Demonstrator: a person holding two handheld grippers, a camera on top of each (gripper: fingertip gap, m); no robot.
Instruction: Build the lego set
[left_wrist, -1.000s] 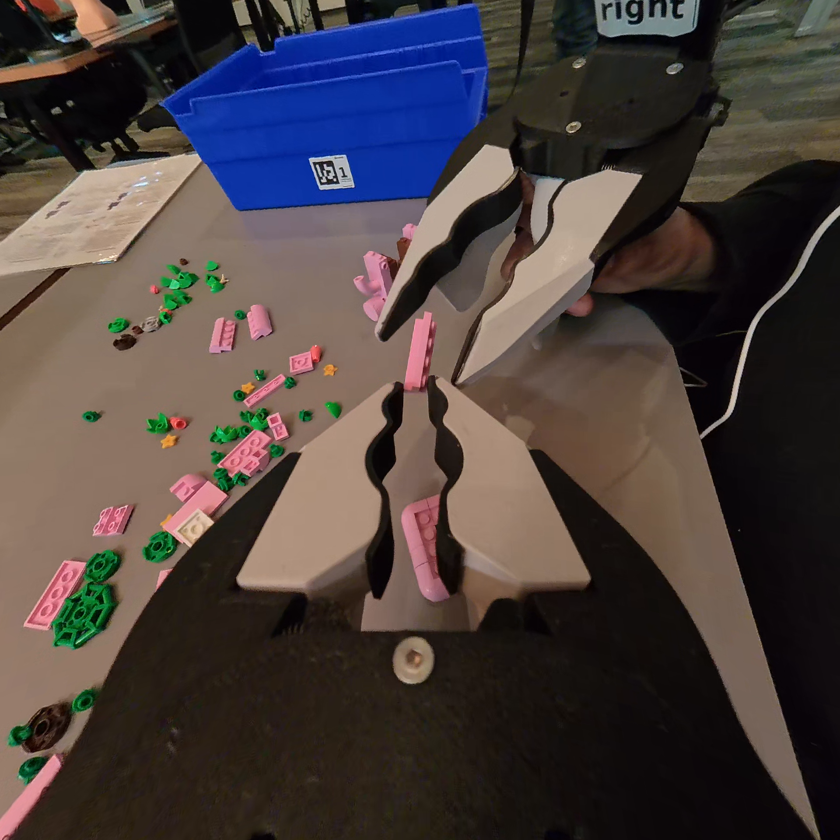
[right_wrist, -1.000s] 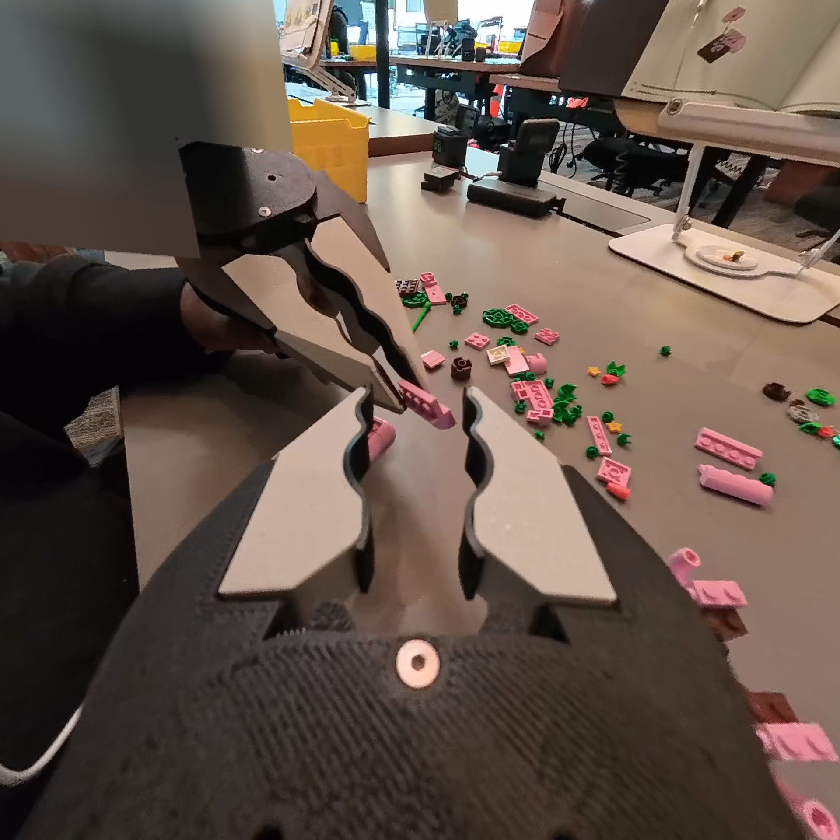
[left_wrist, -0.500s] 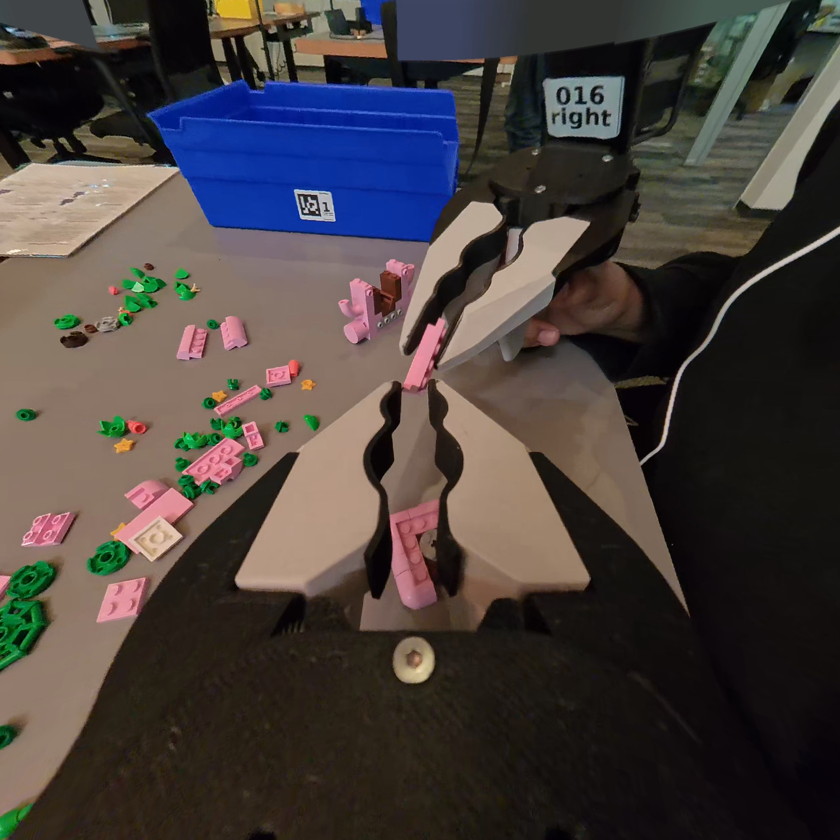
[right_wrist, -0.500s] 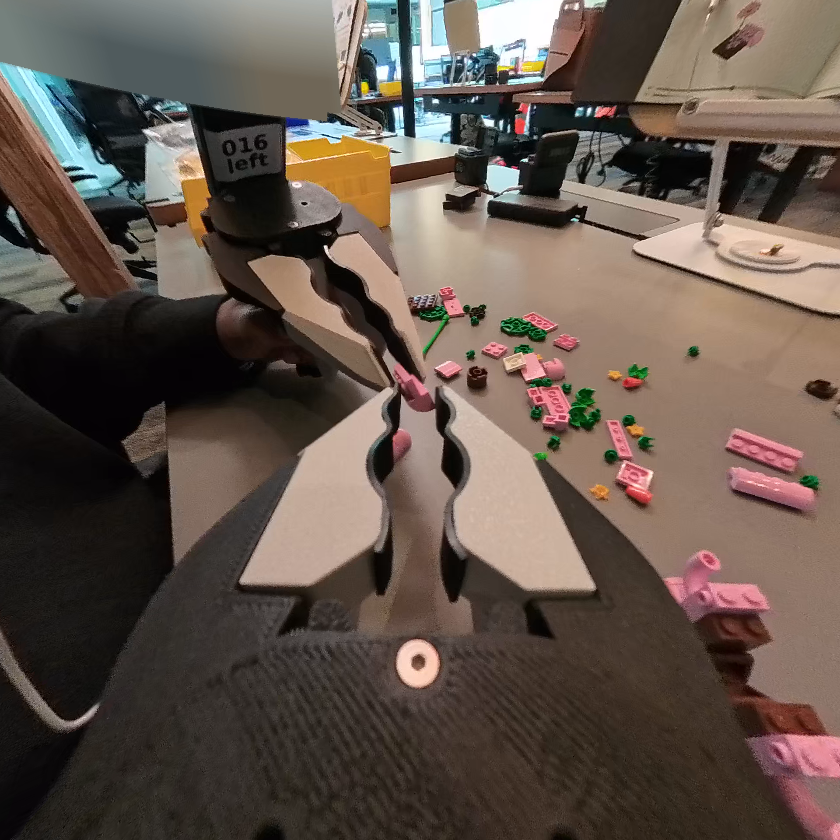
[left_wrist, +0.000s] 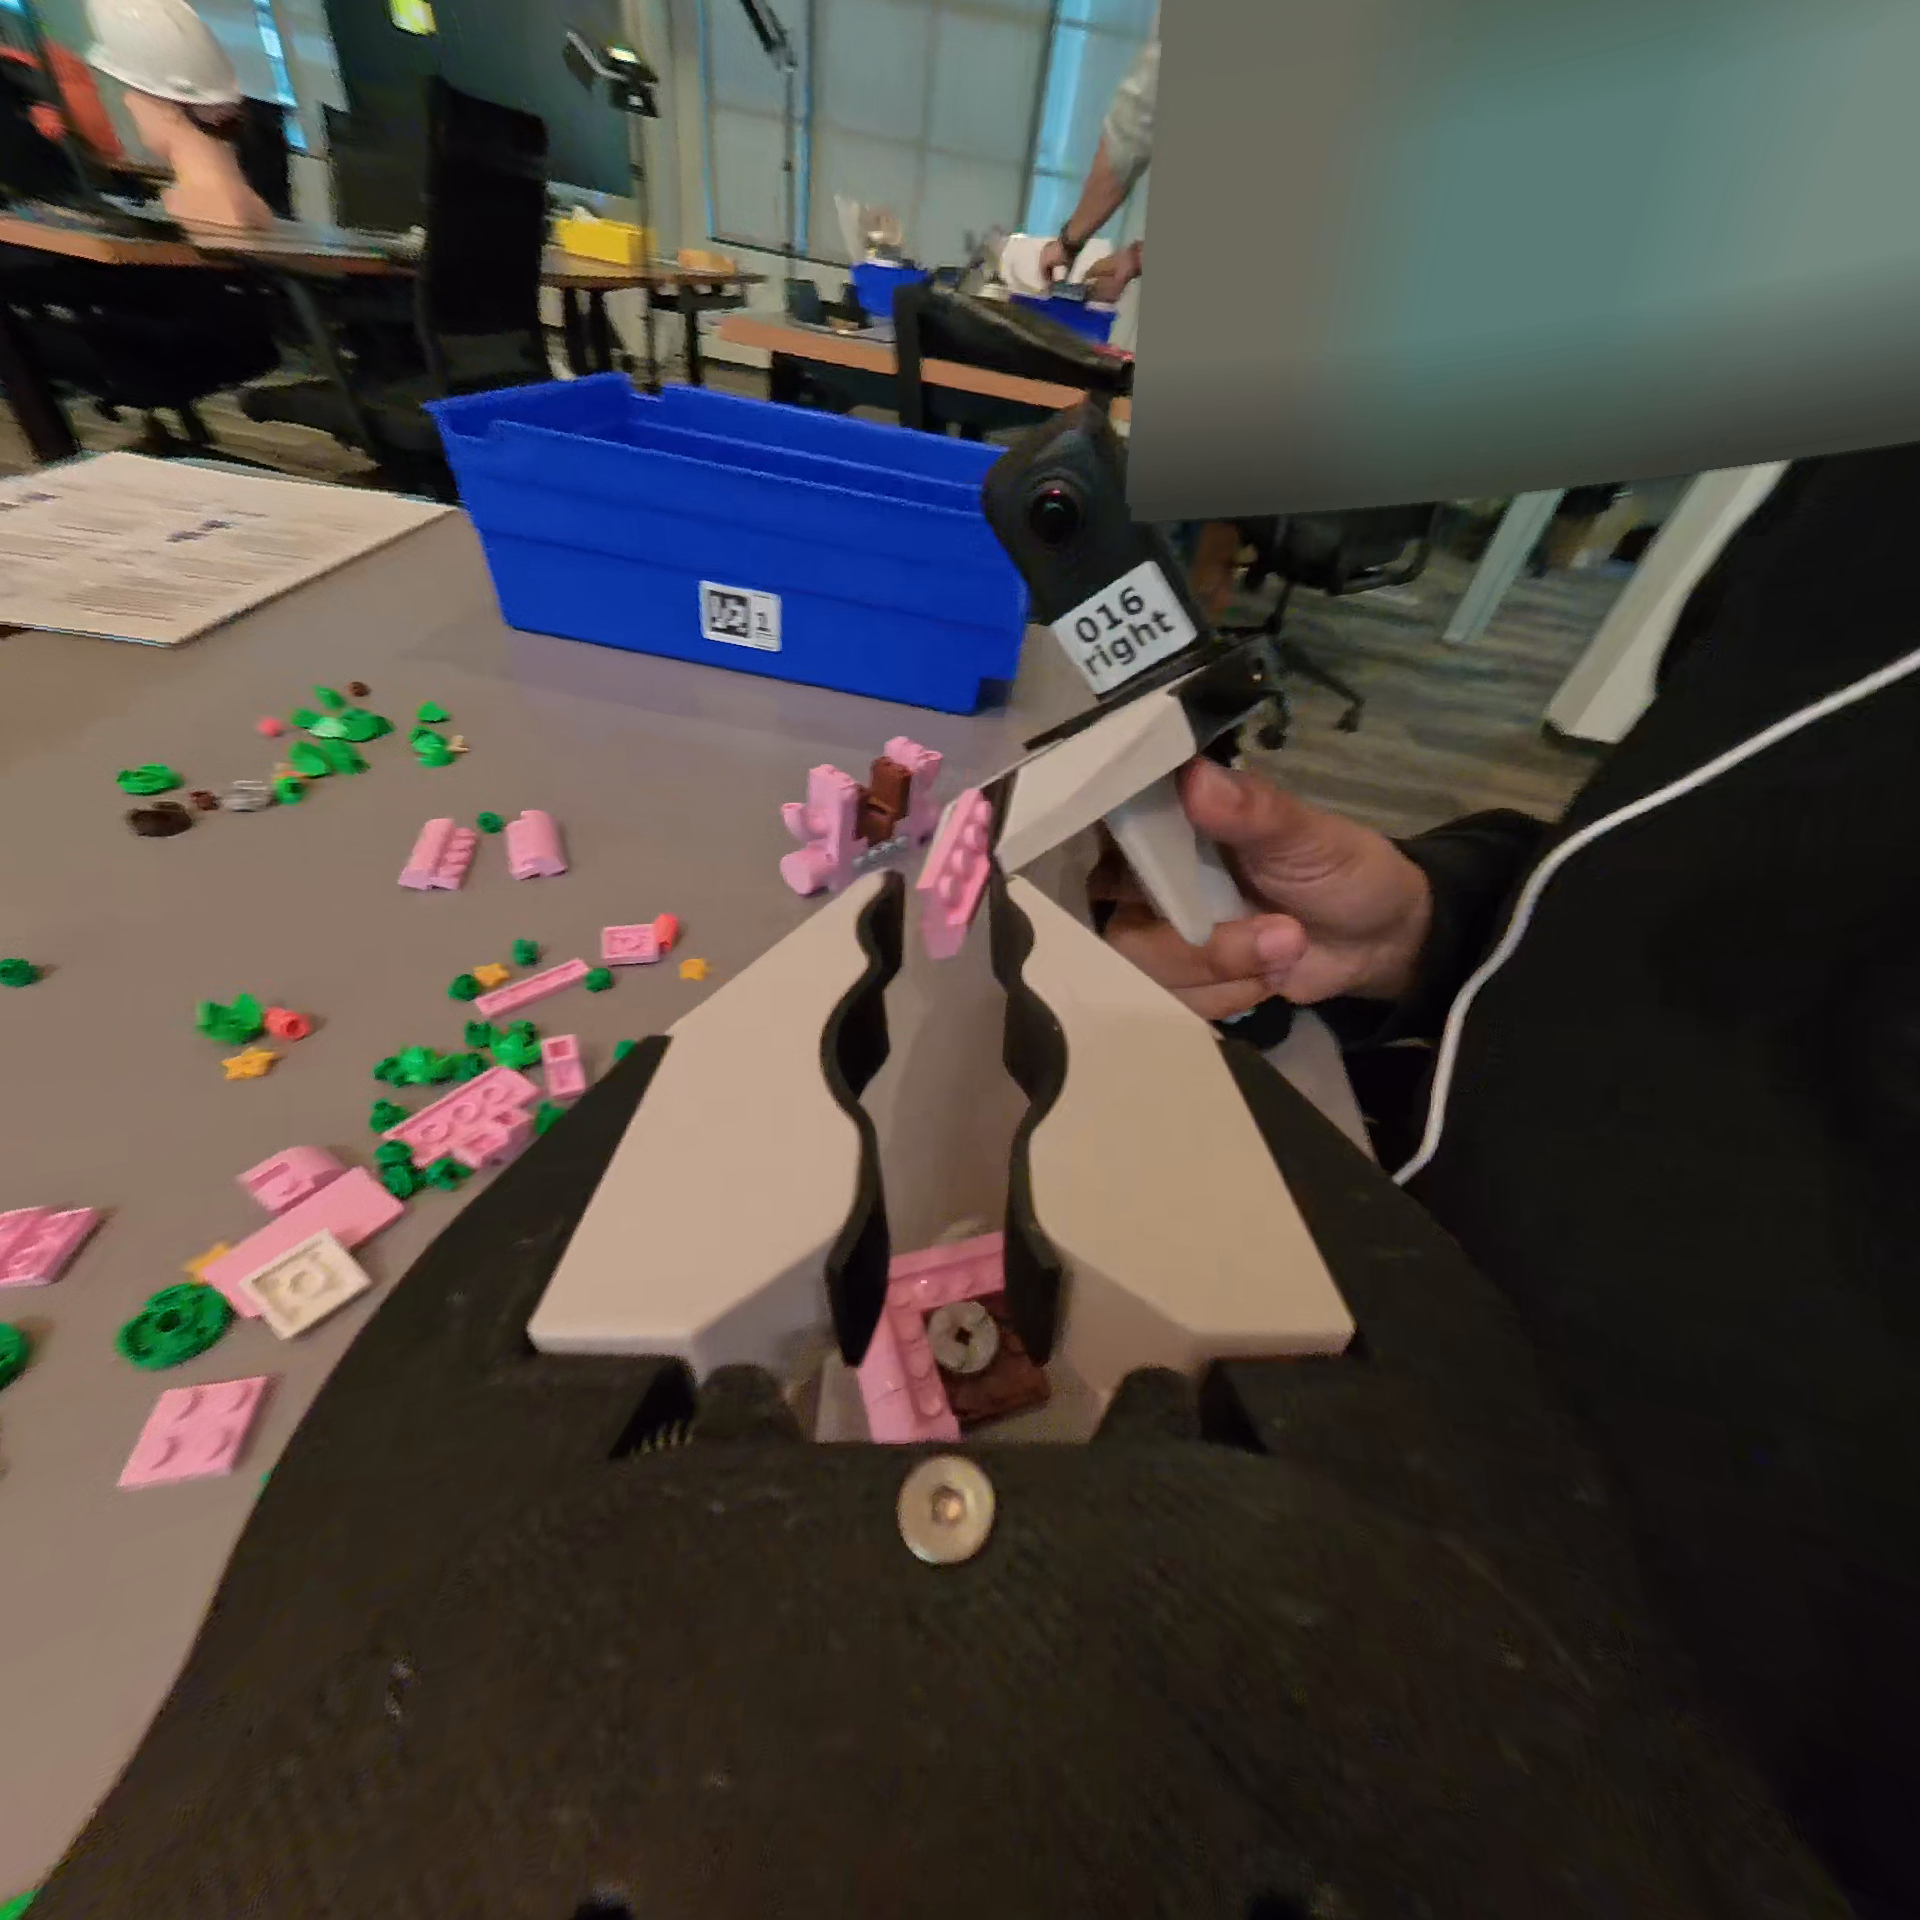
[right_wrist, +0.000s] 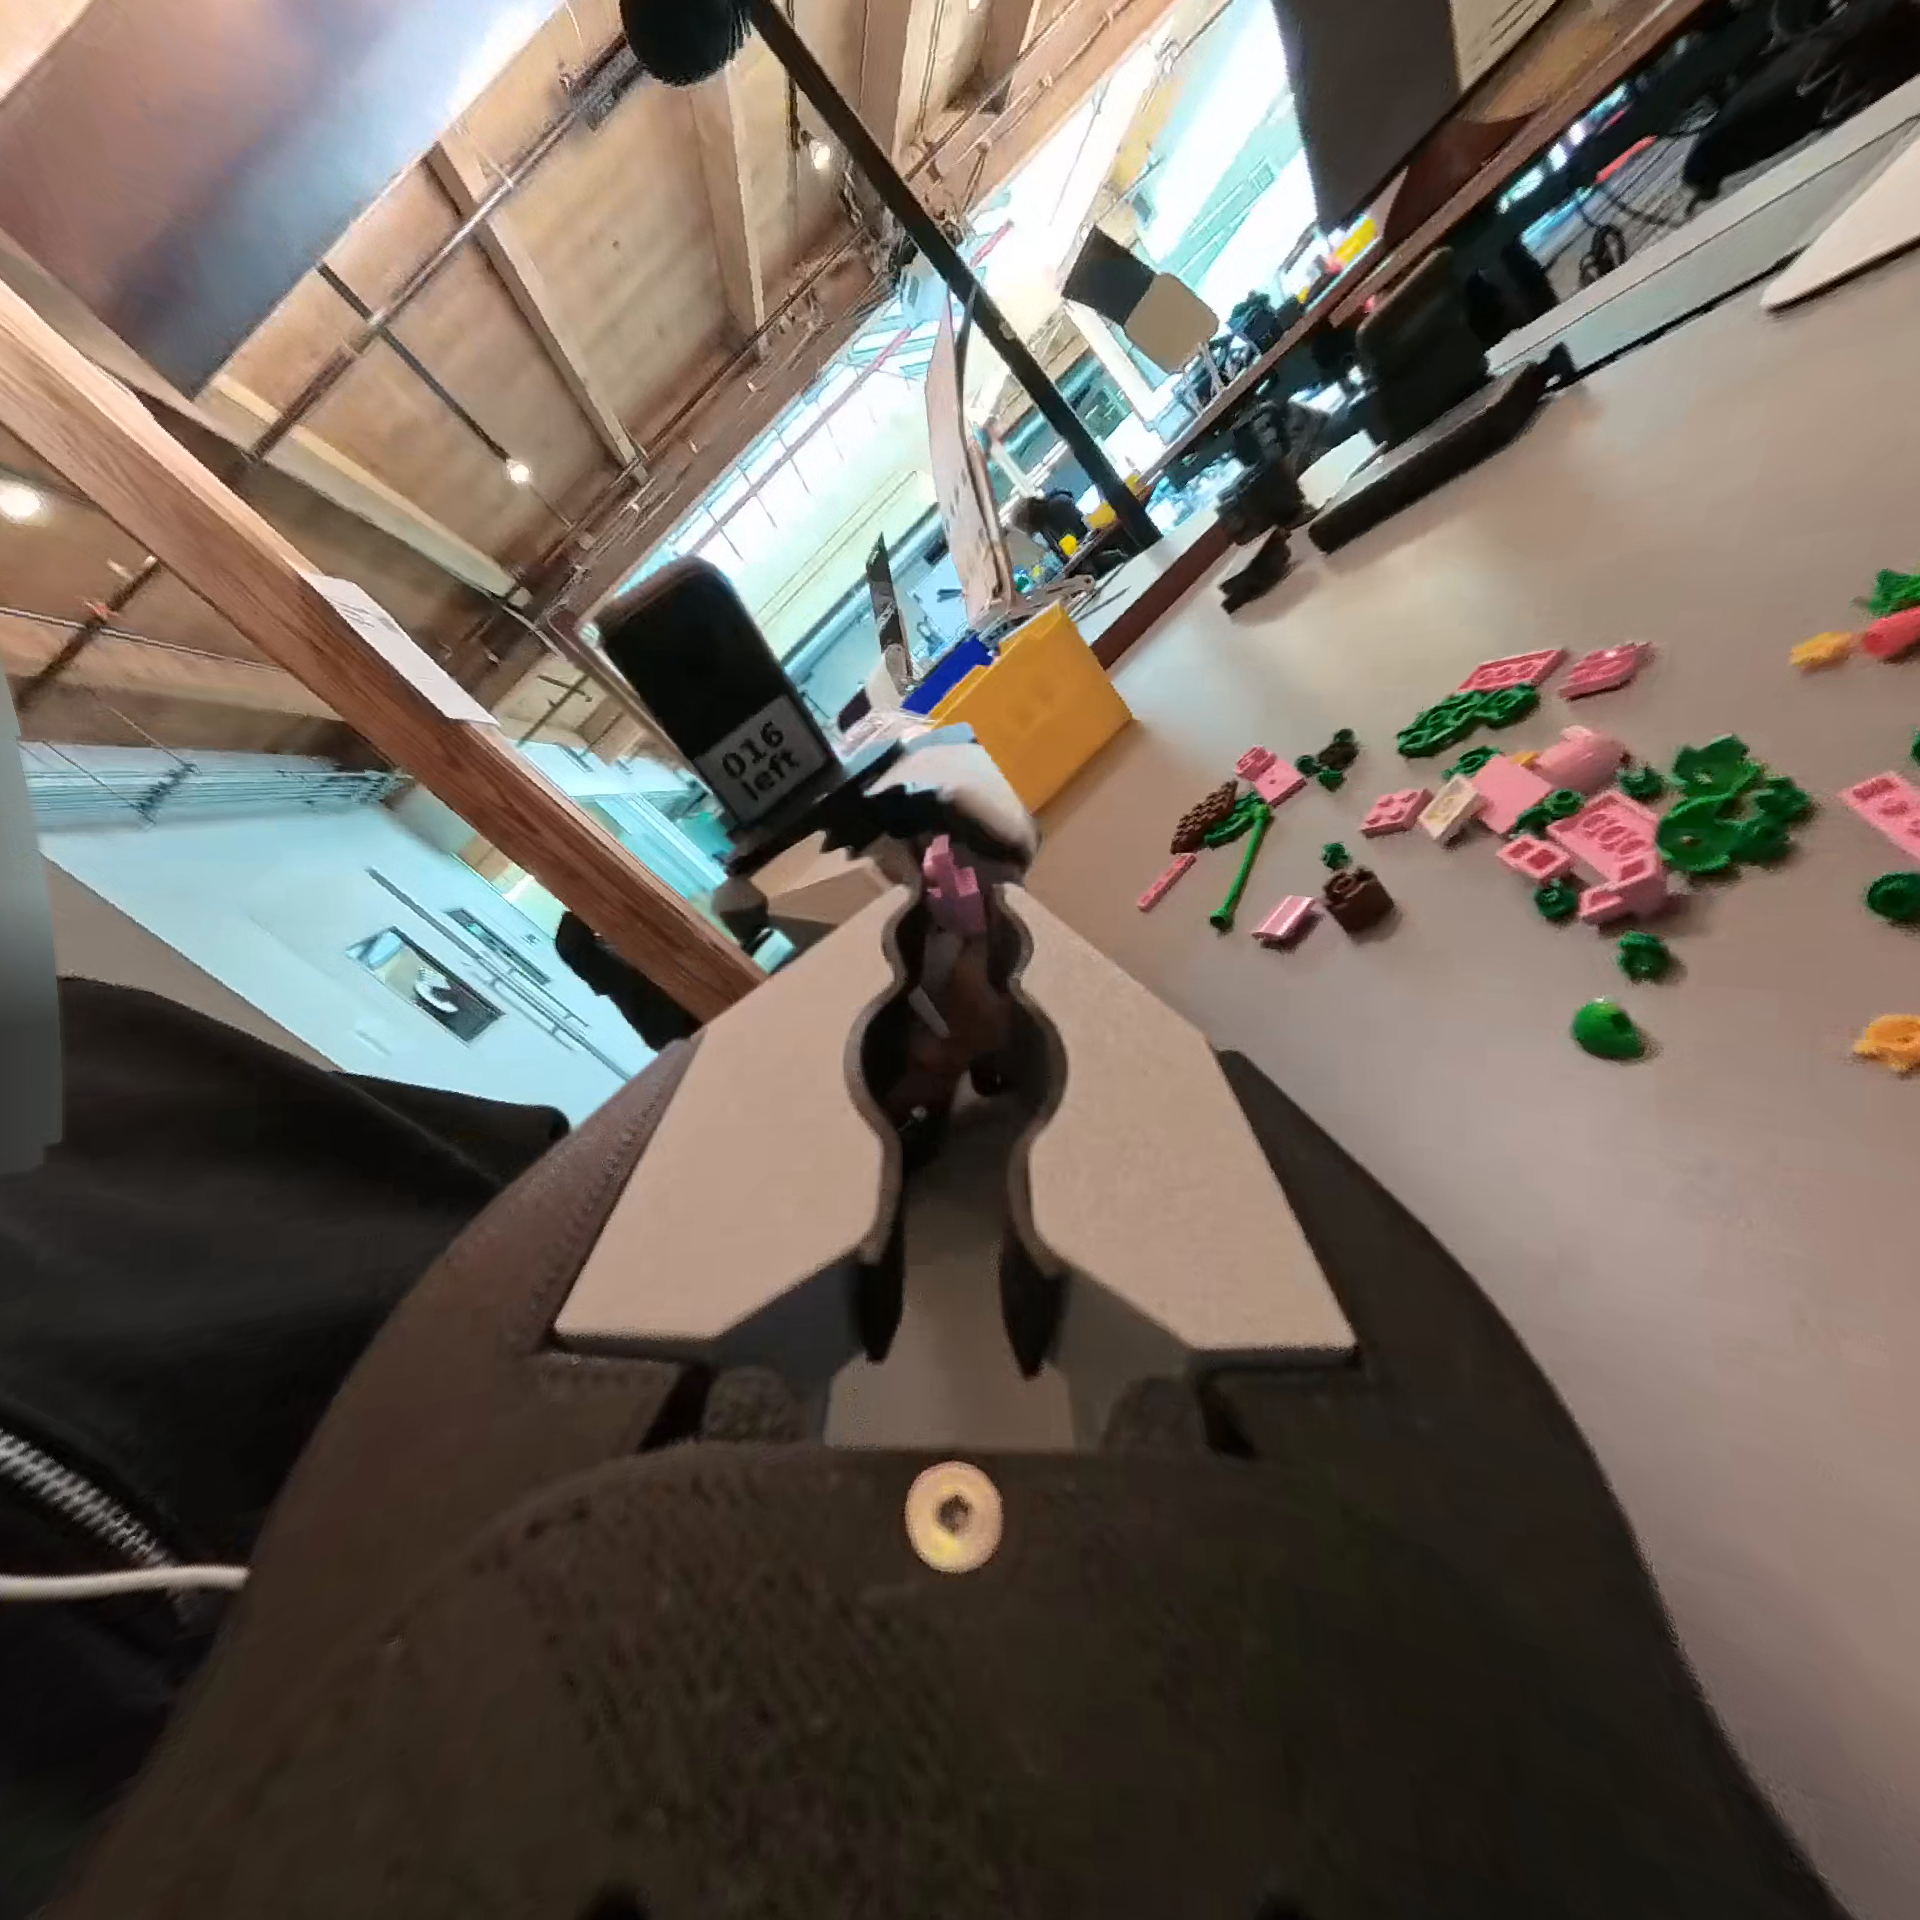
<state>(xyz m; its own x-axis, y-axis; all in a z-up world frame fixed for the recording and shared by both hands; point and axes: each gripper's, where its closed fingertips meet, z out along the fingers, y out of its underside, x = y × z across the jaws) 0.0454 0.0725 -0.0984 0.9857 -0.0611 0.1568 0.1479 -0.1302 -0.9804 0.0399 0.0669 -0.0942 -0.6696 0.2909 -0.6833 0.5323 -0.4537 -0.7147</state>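
In the left wrist view a small pink plate (left_wrist: 954, 873) stands on end between the tips of my left gripper (left_wrist: 948, 896). The left jaws stand apart, with a gap showing beside the plate on the left. My right gripper (left_wrist: 992, 831) reaches in from the right and is shut on the plate's upper end. In the right wrist view my right gripper (right_wrist: 956, 902) pinches the same pink plate (right_wrist: 954, 883) at its tips. The left gripper (right_wrist: 935, 816) is right behind it. A pink and brown part-build (left_wrist: 862, 821) stands on the grey table (left_wrist: 644, 748).
A blue bin (left_wrist: 748, 530) and a paper sheet (left_wrist: 156, 540) lie at the back. Loose pink and green pieces (left_wrist: 457, 1112) are spread over the left of the table. A pink and brown assembly (left_wrist: 951, 1351) lies under my left gripper. A yellow bin (right_wrist: 1039, 707) stands far off. Both grippers' tips are close together, under 4 cm apart.
My right gripper closed onto the pink plate that the left gripper held. The left jaws then widened off it. Both grippers rose and the right one rolled over.
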